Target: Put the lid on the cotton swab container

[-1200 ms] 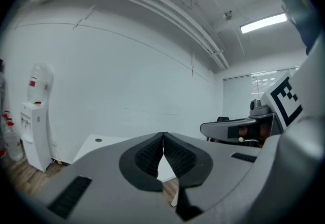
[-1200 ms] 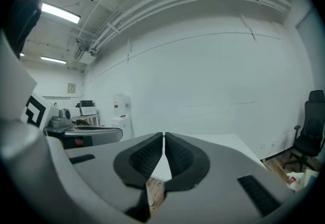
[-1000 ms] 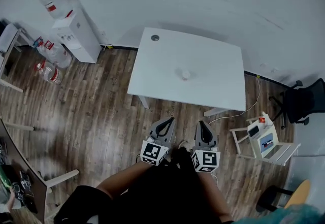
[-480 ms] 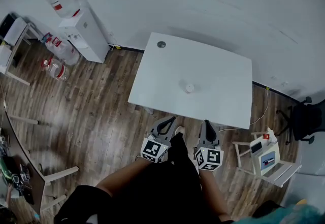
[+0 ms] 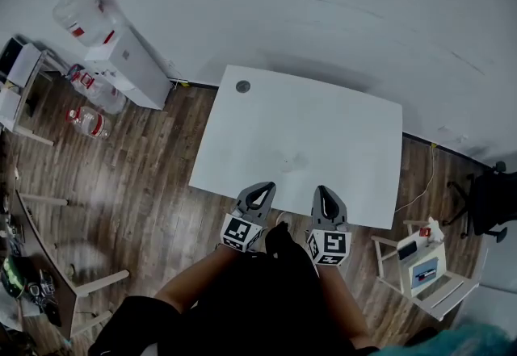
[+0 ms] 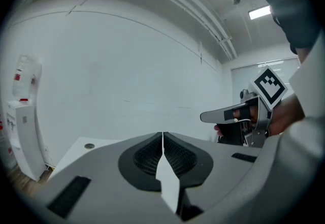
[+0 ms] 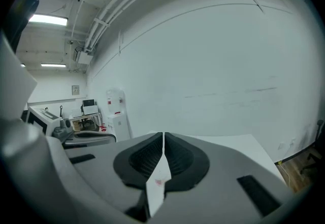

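White table (image 5: pixel 339 128) on dark plank floor (image 5: pixel 153 185), water dispenser (image 5: pixel 129 68) nearby (left gripper (image 5: pixel 262 189) and right gripper (image 5: pixel 325 193): fingers clenched, empty)

Office-type room: water dispenser (image 5: pixel 121 64), spare bottles (image 5: pixel 87 119), white table (image 5: pixel 323 128), swivel chair (image 5: pixel 489 205), wood-look floor (image 5: pixel 153 177).

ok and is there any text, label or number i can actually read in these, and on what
Nothing reads as words.
Left tool and right tool: square marker patterns only, no letters.
Red label on the water dispenser: too small to read.
Red labels on the floor bottles: too small to read.
Screen on the white chair: blurred.
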